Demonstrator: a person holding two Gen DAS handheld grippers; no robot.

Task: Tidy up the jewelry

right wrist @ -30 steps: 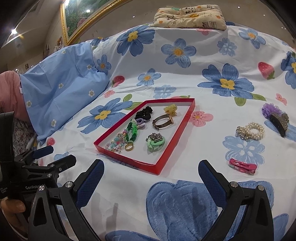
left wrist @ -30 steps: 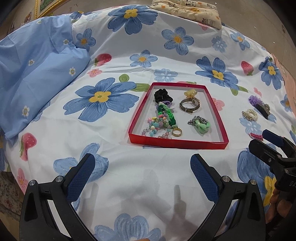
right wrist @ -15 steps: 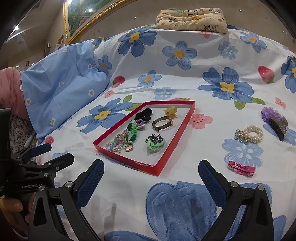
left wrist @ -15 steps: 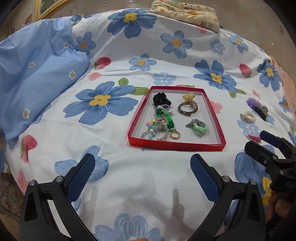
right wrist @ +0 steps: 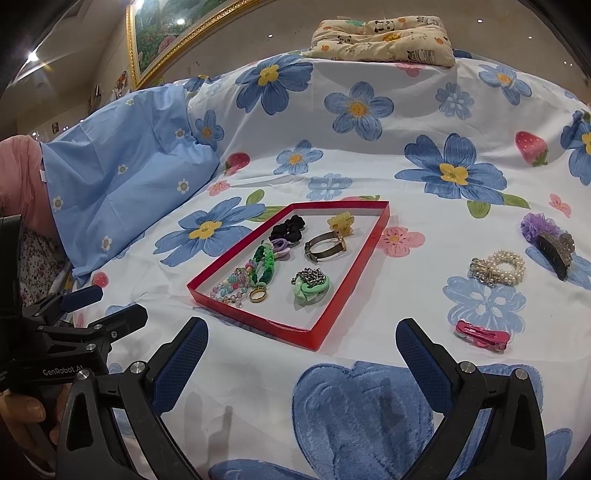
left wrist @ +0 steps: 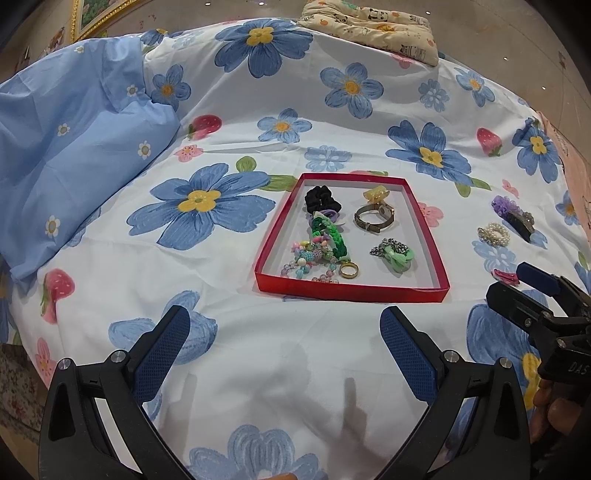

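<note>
A shallow red tray [left wrist: 351, 290] [right wrist: 332, 314] lies on the flowered bedsheet and holds several pieces: a black scrunchie [left wrist: 320, 197], a green braided band [left wrist: 330, 236], a gold ring [left wrist: 348, 270], a metal bangle [left wrist: 373, 218] and a green chain piece [right wrist: 312, 286]. Right of the tray on the sheet lie a pearl bracelet [right wrist: 498, 266], a pink hair clip [right wrist: 482, 334] and a purple-and-black hair claw [right wrist: 550, 240]. My left gripper [left wrist: 284, 349] is open and empty, short of the tray's near edge. Open and empty too, my right gripper [right wrist: 301, 363] hovers near the tray's right corner.
A light blue pillow [left wrist: 70, 147] lies at the left. A folded cream panda-print cloth [right wrist: 384, 35] sits at the far edge of the bed. A gold-framed picture [right wrist: 166, 40] hangs behind. A hand holds each gripper's handle.
Both grippers have drawn back slightly from the tray, which now looks a little smaller and farther. Nothing on the bed has moved.
</note>
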